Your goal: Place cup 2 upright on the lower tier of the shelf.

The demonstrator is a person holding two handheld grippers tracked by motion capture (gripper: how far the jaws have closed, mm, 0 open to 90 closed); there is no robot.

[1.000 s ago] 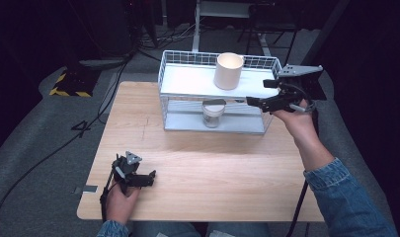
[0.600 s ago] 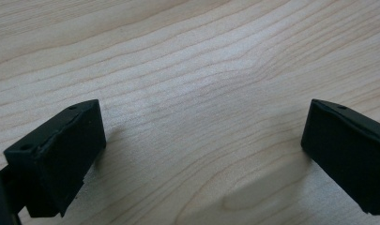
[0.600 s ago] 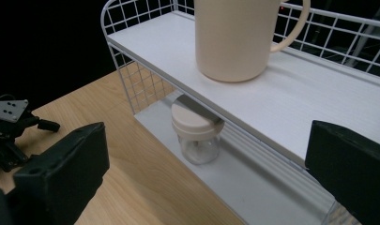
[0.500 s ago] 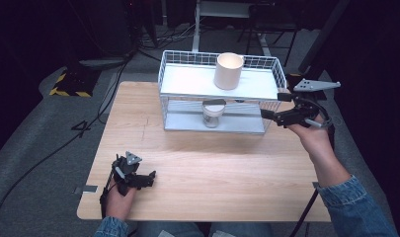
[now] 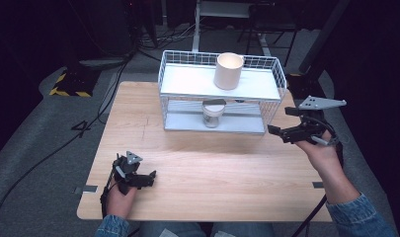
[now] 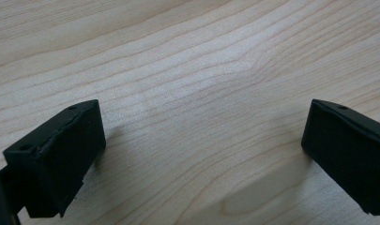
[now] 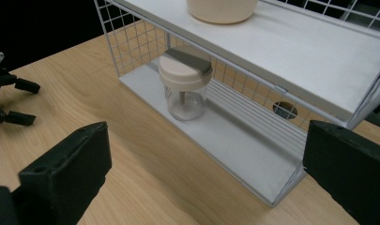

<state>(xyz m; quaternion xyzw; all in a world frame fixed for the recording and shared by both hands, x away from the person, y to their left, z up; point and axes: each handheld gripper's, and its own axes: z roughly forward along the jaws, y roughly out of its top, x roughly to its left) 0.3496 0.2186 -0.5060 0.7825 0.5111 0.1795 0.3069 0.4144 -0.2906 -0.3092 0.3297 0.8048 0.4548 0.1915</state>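
A white wire shelf rack (image 5: 274, 69) stands at the back of the wooden table (image 5: 202, 163). A cream cylindrical cup (image 5: 228, 70) stands on its upper shelf. A clear jar with a cream and grey lid (image 5: 213, 112) (image 7: 184, 83) sits on the lower shelf. My right gripper (image 5: 278, 132) (image 7: 201, 173) is open and empty, held off the rack's right end near the table's right edge. My left gripper (image 5: 150, 178) (image 6: 204, 145) rests low over bare wood at the front left, open and empty.
The table's right edge lies just under the right hand (image 5: 322, 153). Cables (image 5: 34, 163) trail over the grey floor to the left. A yellow-and-black striped block (image 5: 69, 85) sits beyond the table's back left corner. Dark stands rise behind the rack.
My right gripper has drawn back from the rack's lower shelf, moving right and toward the person, with nothing in it. The jar stays on the lower shelf. The left gripper has not moved.
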